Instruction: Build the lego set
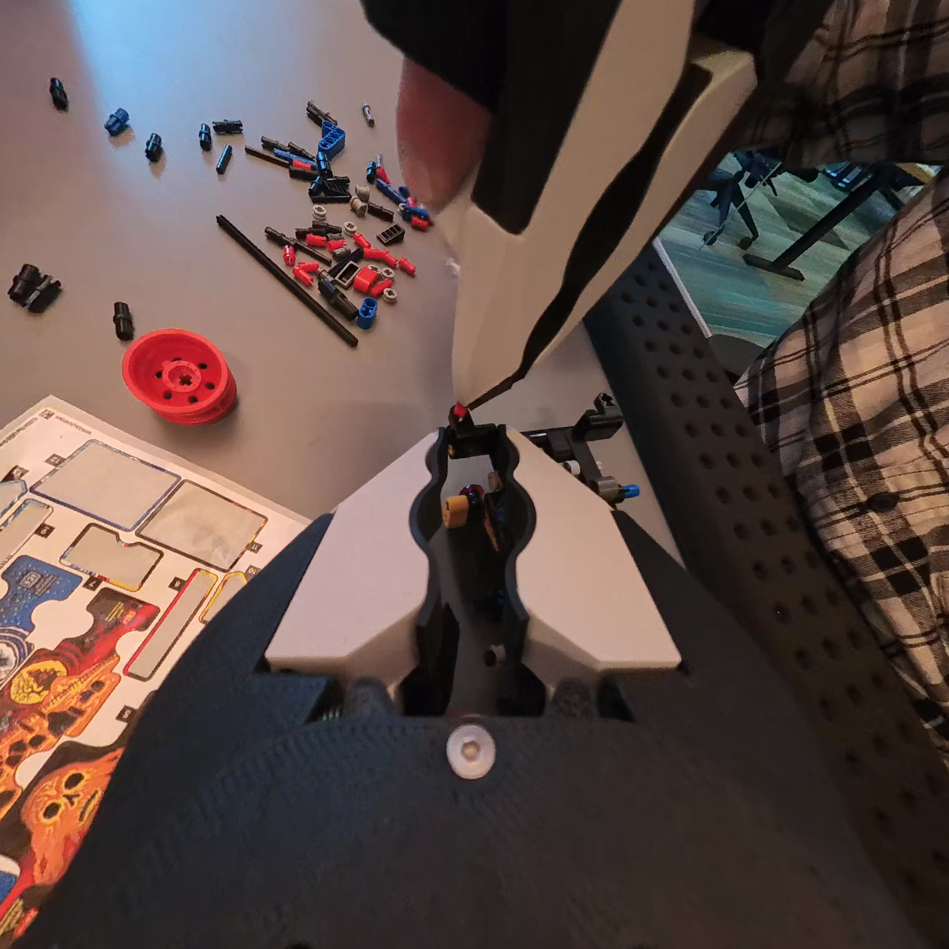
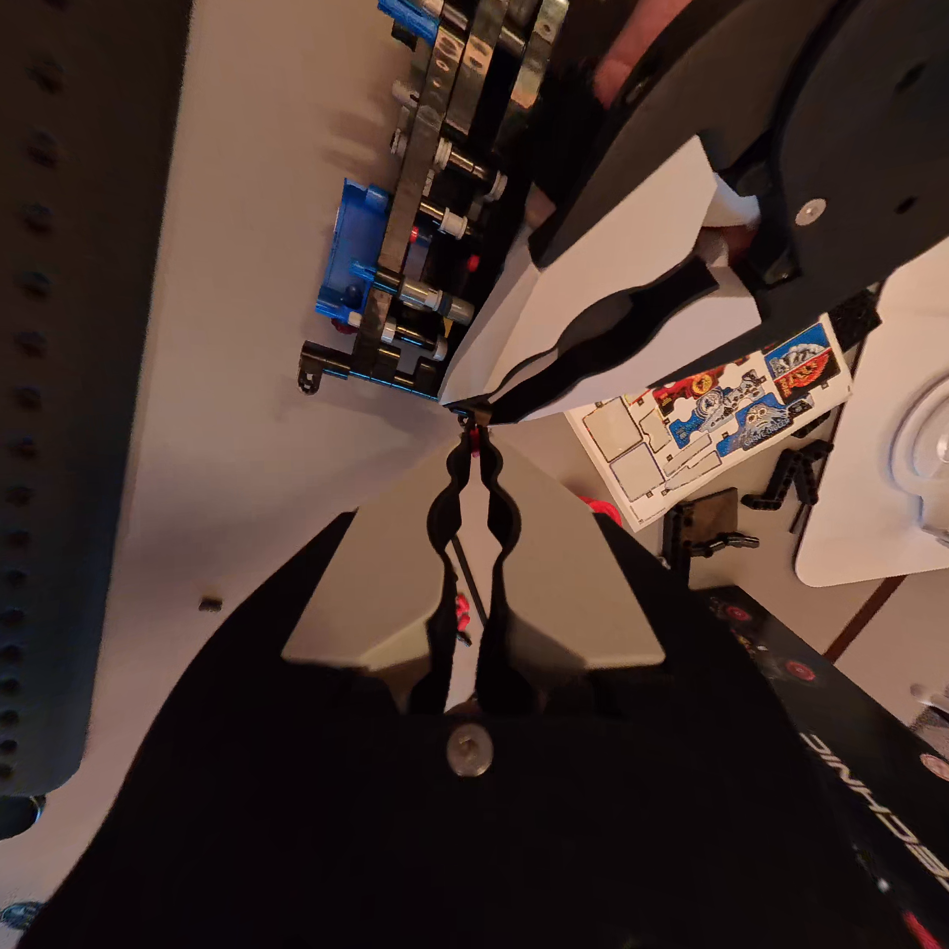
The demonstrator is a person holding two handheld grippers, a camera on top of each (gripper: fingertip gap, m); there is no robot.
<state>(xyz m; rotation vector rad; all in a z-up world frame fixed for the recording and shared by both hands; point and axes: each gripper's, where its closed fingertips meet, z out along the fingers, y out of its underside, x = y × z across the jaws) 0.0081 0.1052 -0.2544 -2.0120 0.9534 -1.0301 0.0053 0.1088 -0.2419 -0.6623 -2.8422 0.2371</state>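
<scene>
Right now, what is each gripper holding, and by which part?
The left gripper grips the black lego assembly by a black end piece. The right gripper pinches a small red pin at its fingertips, against that piece.

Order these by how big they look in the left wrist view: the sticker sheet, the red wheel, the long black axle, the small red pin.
1. sticker sheet, partly hidden by the gripper
2. long black axle, longest but thin
3. red wheel; it may outrank the axle by area
4. small red pin, held at the right gripper tips
</scene>
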